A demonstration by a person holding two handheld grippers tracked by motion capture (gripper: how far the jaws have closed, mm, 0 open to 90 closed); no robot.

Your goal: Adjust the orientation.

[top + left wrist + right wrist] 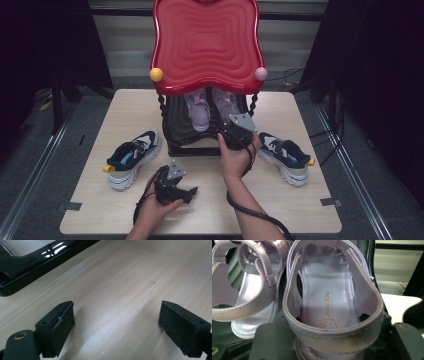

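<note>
Lilac sandal [332, 305] sits heel-first between the right gripper [239, 134] jaws, half-open, seemingly clamping its heel on the rack's lower shelf [175, 131]. Step: placing it. Next: release, back out. Left gripper [117, 322] wide open, empty, over table [130, 277].

You are working in a staged recording booth or lab, not a home. Black curtains [45, 45] close in both sides, metal rails [35, 165] run along the grey floor, and loose cables [295, 75] lie behind. Tape tabs [331, 202] mark the small pale wooden counter [210, 210] that carries a glossy shoe rack [205, 45].
</note>
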